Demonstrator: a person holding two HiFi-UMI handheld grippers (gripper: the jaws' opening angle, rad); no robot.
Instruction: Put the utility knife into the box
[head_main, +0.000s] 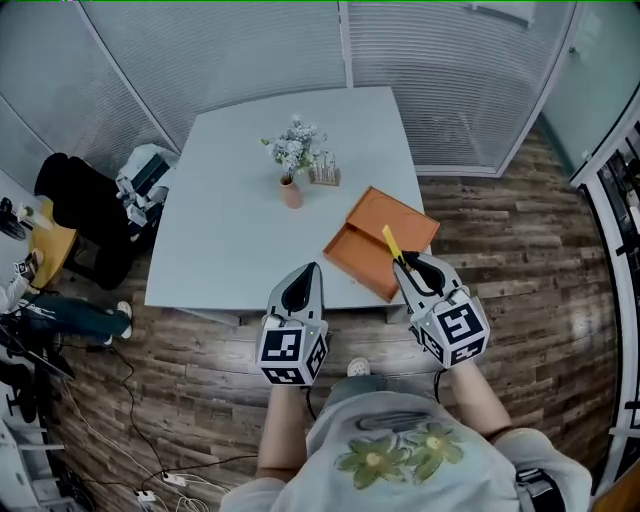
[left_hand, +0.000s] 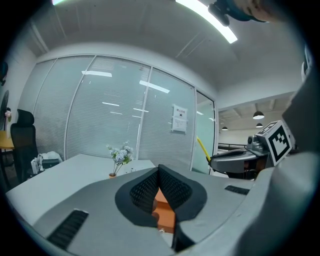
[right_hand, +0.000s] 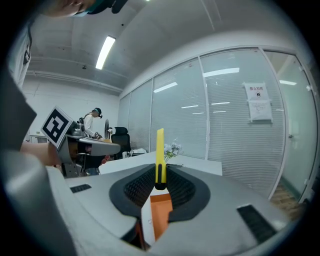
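An open orange box (head_main: 362, 252) lies on the white table (head_main: 240, 240), near its front right corner. My right gripper (head_main: 405, 264) hovers over the box's near edge, shut on a yellow utility knife (head_main: 391, 243) that sticks out ahead of the jaws. In the right gripper view the utility knife (right_hand: 160, 152) stands upright between the pads, with the box (right_hand: 161, 212) below. My left gripper (head_main: 312, 268) hangs at the table's front edge, left of the box, shut with nothing in it. Through its jaws the left gripper view shows the orange box (left_hand: 163, 207).
A small vase of flowers (head_main: 291, 175) and a little glass rack (head_main: 324, 173) stand mid-table, behind the box. A black office chair (head_main: 85, 215) and a white device (head_main: 145, 180) are at the table's left. Cables (head_main: 120, 440) lie on the wooden floor. Blinds and glass walls close the back.
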